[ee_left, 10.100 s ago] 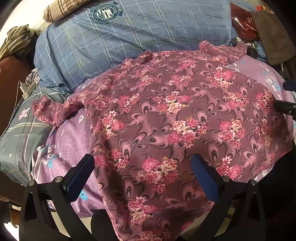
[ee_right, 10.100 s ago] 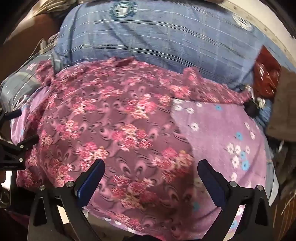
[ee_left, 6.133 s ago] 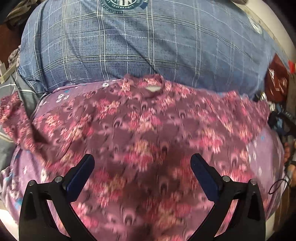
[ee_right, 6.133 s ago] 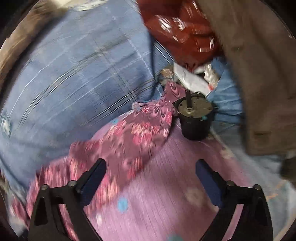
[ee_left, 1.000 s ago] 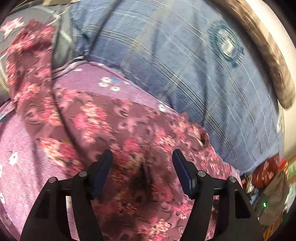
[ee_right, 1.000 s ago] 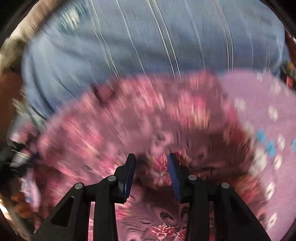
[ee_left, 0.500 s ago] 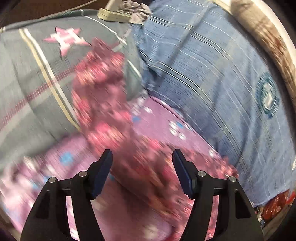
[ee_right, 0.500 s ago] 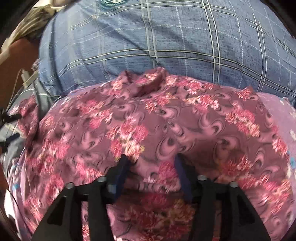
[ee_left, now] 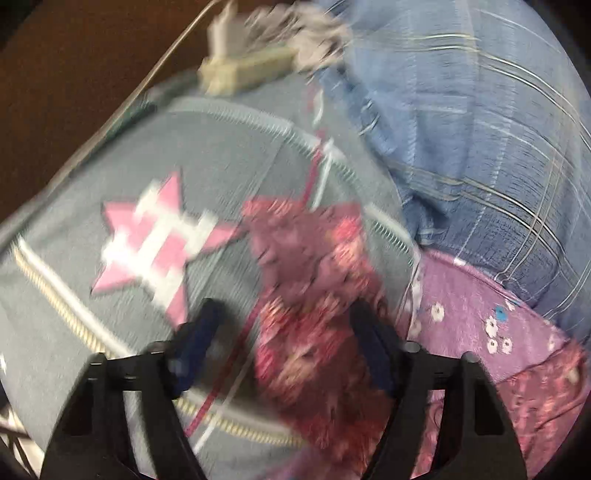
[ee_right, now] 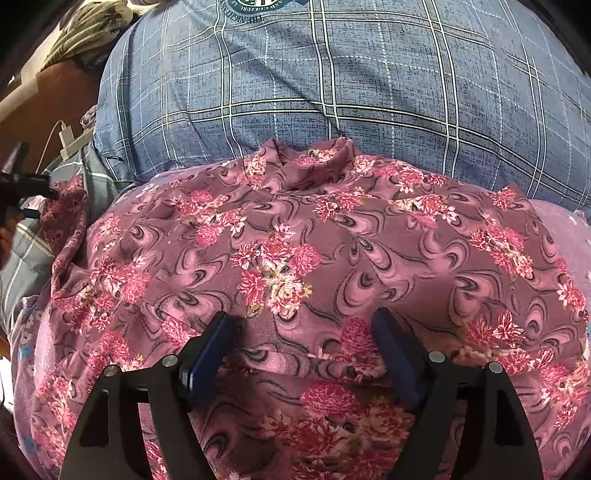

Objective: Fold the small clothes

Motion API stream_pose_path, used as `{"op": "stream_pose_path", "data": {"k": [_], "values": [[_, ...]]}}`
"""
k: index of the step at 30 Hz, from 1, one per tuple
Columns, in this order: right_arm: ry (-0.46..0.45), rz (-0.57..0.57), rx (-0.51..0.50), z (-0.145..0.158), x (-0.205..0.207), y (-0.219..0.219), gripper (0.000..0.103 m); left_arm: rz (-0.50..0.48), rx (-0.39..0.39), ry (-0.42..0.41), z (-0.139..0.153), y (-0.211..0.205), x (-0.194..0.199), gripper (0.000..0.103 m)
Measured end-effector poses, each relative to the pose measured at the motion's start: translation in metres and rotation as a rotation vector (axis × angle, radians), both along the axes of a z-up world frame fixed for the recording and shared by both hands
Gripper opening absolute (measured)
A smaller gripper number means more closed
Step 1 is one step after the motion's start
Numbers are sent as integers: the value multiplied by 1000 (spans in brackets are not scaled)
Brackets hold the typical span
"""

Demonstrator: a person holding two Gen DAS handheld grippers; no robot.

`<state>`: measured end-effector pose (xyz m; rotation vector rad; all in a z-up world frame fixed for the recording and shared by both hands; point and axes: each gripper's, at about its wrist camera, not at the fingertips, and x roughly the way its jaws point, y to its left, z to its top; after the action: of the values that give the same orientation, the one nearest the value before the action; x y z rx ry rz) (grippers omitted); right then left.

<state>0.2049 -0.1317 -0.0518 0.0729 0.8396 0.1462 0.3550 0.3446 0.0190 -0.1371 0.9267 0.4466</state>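
Note:
A maroon garment with pink flowers (ee_right: 332,236) lies spread on a purple flowered cloth (ee_right: 569,221), its collar toward the blue checked bedding. My right gripper (ee_right: 301,332) is open, its blue pads resting on a fold of the garment near the front. In the blurred left wrist view, my left gripper (ee_left: 288,325) is open around the garment's left sleeve (ee_left: 314,280), which lies over a grey cushion with a pink star (ee_left: 147,240). The left gripper also shows at the left edge of the right wrist view (ee_right: 22,192).
Blue checked bedding (ee_right: 332,81) fills the back. A white charger with a cable (ee_right: 66,136) lies at the left by a brown surface. A beige power strip (ee_left: 240,74) sits behind the grey cushion. A patterned pillow (ee_right: 85,26) is at the far left.
My left gripper has swung left from the garment's body to its left sleeve over the grey cushion. My right gripper has opened and let go of the fold it pinched.

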Motion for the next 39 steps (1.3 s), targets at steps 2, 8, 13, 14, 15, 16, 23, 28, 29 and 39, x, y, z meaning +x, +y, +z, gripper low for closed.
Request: {"op": "stream_pose_path", "data": {"k": [2,8,13,14,15,16,23,28,29,39], "values": [[-2,1,0,0,-1,0,82,-68,-59,16,-3,-9,6,7],[-6,4,25,1,-2,-3,83,-221,-139,-110,35,-48,-16,7],[-9,-2,33,2,-2,-4,83,-381,-197,-179,78,-107,-33,7],[-9,-2,36,3,-2,-5,83,-425,-222,-192,86,-122,-37,7],[-10,-2,40,3,-2,-5,83,-466,-246,-202,93,-137,-40,7],[-11,-1,46,4,-2,-6,83,-500,-263,-208,98,-150,-41,7],[-16,0,79,6,-3,-9,83,-693,-391,-104,60,-265,-40,8],[-20,1,105,6,-4,-12,83,-627,-507,76,-9,-302,-32,9],[-21,2,111,6,-4,-13,83,-613,-505,83,-14,-305,-37,11],[-22,7,163,6,-7,-17,85,-231,-695,-169,-34,-212,-138,80]]}}
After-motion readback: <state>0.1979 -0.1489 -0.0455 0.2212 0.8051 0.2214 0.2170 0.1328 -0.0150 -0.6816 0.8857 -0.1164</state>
